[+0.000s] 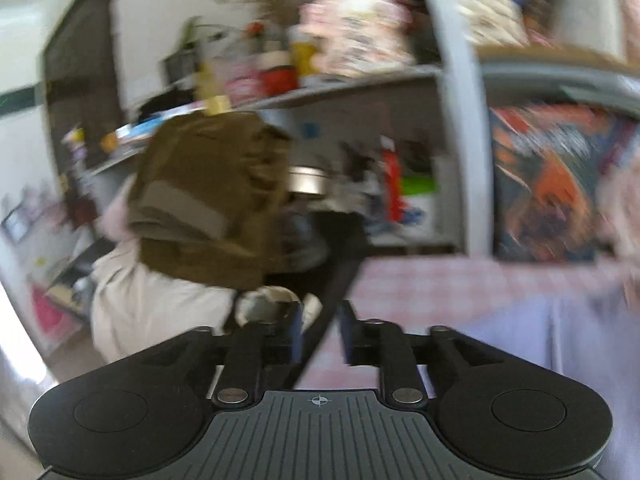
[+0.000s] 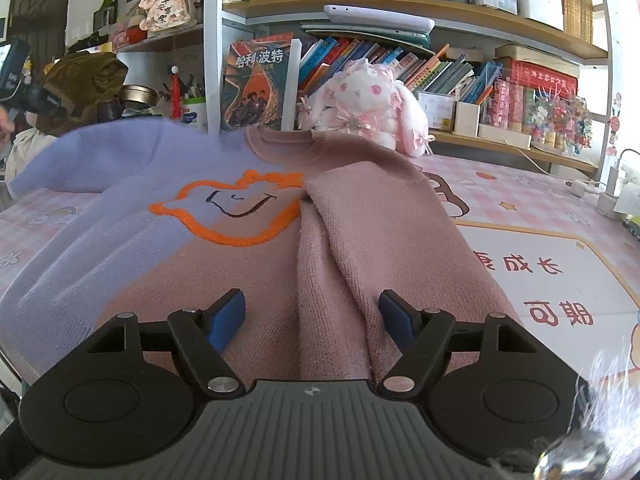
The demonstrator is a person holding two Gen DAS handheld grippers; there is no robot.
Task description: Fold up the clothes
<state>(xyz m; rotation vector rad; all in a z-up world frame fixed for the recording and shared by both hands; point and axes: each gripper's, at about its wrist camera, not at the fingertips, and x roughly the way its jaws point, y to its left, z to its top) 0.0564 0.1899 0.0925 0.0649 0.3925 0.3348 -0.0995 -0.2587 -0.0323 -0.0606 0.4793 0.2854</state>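
The desk (image 2: 560, 216), under a pink checked cartoon mat, fills the space ahead of the right tongs, and behind it a bookshelf (image 2: 400, 4) packed with books runs across the back wall. Spread on the desk is the sweater (image 2: 240, 264), lavender on the side left of the right tongs and dusty pink under and ahead of them, with an orange-outlined smiling shape on the chest. Its pink sleeve (image 2: 360, 240) is folded inward and lies as a long ridge straight ahead of the right tongs, running up between the two fingers toward the collar.

The right tongs (image 2: 312, 314) stand wide open just over the pink knit, one blue pad on each side of the sleeve ridge and neither one closed on it.

The left tongs (image 1: 320, 330) are off to the left of the desk, and their view is smeared with motion blur (hard to read much there). Their fingers are nearly together with a narrow gap, and a dark strap-like thing (image 1: 336, 296) crosses that gap; I cannot tell whether they are pinching it. A bit of lavender knit shows low to their right.

Beyond the sweater's collar sits a white and pink plush rabbit (image 2: 368, 108), and left of it a boxed book set (image 2: 256, 84) stands upright. Far left, an olive-brown bag (image 2: 86, 88) hangs over something pale.
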